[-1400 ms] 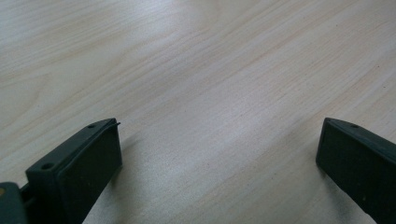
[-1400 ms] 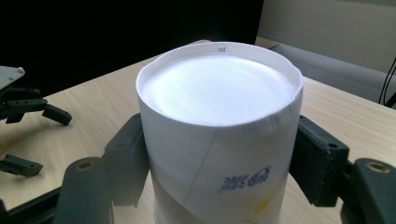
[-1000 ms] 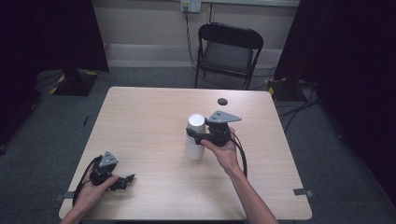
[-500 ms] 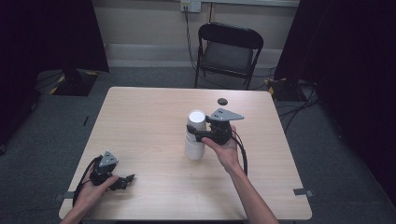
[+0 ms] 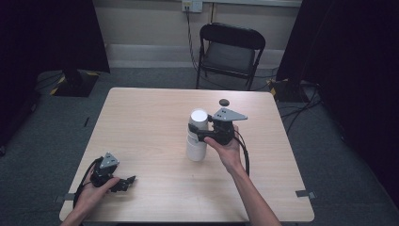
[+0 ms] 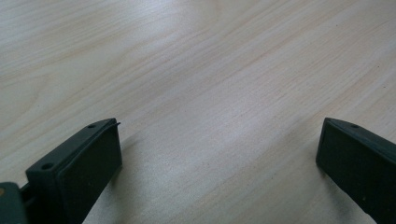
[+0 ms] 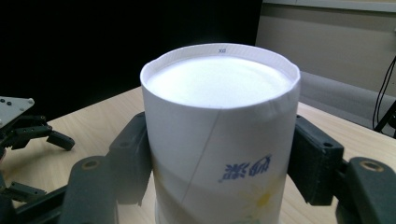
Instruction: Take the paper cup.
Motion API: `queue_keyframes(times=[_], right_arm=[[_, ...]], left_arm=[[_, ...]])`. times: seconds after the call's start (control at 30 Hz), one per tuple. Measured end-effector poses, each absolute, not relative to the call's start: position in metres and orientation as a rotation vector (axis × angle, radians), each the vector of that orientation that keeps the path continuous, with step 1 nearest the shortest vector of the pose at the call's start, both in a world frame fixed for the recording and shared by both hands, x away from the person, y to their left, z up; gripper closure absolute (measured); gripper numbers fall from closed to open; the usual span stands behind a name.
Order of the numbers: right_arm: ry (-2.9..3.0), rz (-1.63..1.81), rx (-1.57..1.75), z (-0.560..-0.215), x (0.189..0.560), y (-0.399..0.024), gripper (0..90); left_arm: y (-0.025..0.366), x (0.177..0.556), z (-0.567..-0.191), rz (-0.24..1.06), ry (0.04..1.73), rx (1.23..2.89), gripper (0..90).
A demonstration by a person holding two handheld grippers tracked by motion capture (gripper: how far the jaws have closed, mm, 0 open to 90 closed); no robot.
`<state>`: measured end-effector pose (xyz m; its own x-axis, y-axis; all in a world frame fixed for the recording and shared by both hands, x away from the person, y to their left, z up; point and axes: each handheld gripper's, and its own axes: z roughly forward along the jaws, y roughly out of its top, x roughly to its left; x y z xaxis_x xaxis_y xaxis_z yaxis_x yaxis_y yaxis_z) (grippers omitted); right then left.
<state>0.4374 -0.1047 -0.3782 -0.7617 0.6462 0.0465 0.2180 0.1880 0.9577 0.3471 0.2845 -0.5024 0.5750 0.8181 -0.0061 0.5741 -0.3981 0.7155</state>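
since a second ago the white paper cups (image 5: pixel 196 136) have tipped a little further toward the upper right of the high view, and your right gripper (image 5: pixel 201 131) has just been closing its jaws on them; the black pads (image 7: pixel 134 161) press both sides of the stack, whose rim bows slightly out of round in the right gripper view. the stack stands just right of centre on the table (image 5: pixel 141 117), its base on the wood, a second rim showing partway down the wall. blue print and a yellow flower mark the smooth, seamed paper.

your left gripper (image 5: pixel 126 181) has not shifted, lying at the lower left of the high view with its jaws spread wide over bare pale wood grain, nothing between them.

a small dark round knob-like thing (image 5: pixel 224 102) sits alone near the table's far edge, well apart from the cups. a black folding chair (image 5: pixel 231 47) stands behind the table at upper centre, cables trailing on grey carpet to its right. nothing lies between the two grippers.
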Motion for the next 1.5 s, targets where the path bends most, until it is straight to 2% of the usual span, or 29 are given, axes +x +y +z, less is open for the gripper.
queue_keyframes(times=[1.5], right_arm=[[1.924, 1.722, 0.748, -0.348, 0.423, -0.119, 33.1]], left_arm=[[0.284, 0.347, -0.502, 0.456, 1.106, 2.119, 0.0]])
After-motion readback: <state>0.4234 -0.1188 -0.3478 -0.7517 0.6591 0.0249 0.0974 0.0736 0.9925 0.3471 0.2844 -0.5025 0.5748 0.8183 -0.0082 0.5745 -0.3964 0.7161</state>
